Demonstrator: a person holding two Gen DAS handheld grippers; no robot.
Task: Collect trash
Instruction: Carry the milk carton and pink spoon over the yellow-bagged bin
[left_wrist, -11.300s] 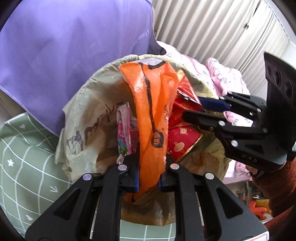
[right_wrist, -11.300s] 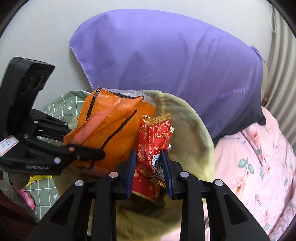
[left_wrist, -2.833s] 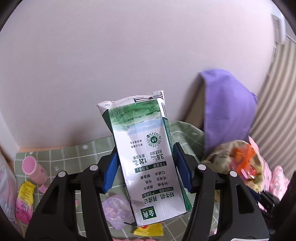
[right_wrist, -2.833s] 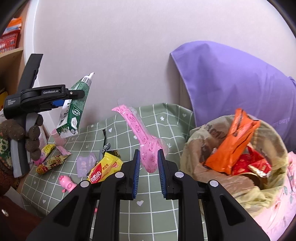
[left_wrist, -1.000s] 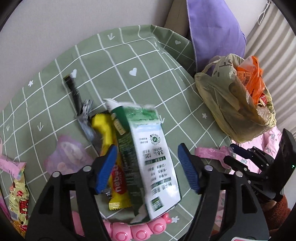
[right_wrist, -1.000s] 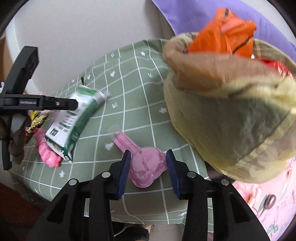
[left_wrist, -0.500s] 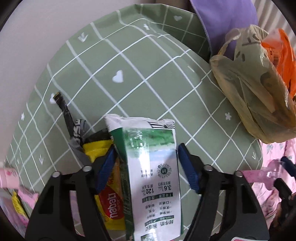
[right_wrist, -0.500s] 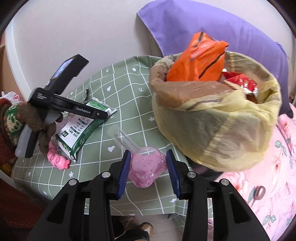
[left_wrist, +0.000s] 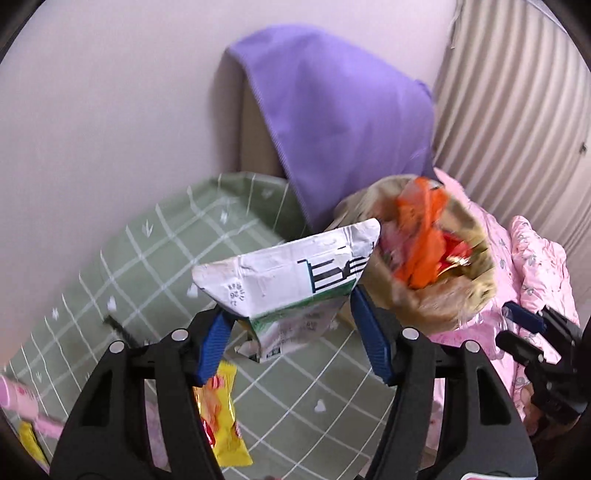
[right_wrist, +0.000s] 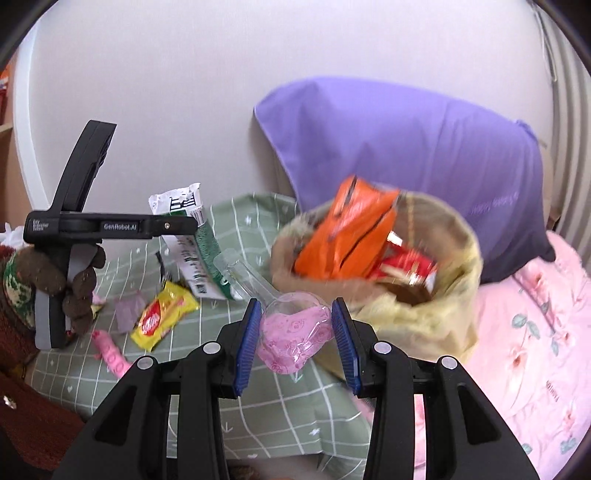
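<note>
A green-and-white milk carton (left_wrist: 291, 280) hangs above the green checked cloth (left_wrist: 155, 258). My left gripper (left_wrist: 291, 332) holds it between its blue pads, and its jaws are closing on it. My right gripper (right_wrist: 295, 339) is shut on a pink-and-clear plastic wrapper (right_wrist: 291, 332) whose clear neck points up and left. Just behind both stands the yellowish trash bag (right_wrist: 417, 325), open at the top, with an orange wrapper (right_wrist: 351, 236) and red packets in it. In the left wrist view the bag (left_wrist: 436, 310) is right of the carton.
On the cloth lie a yellow snack packet (right_wrist: 162, 314), a pink pig-print wrapper (right_wrist: 110, 354), a pale purple wrapper (right_wrist: 127, 314) and a black strip (left_wrist: 118, 325). A purple pillow (right_wrist: 406, 147) leans on the wall behind the bag. A pink quilt (right_wrist: 535, 350) lies to the right.
Both grippers have risen from the cloth with their loads. The milk carton has left the cloth and tilted. The trash bag now sits lower and nearer the middle of both views.
</note>
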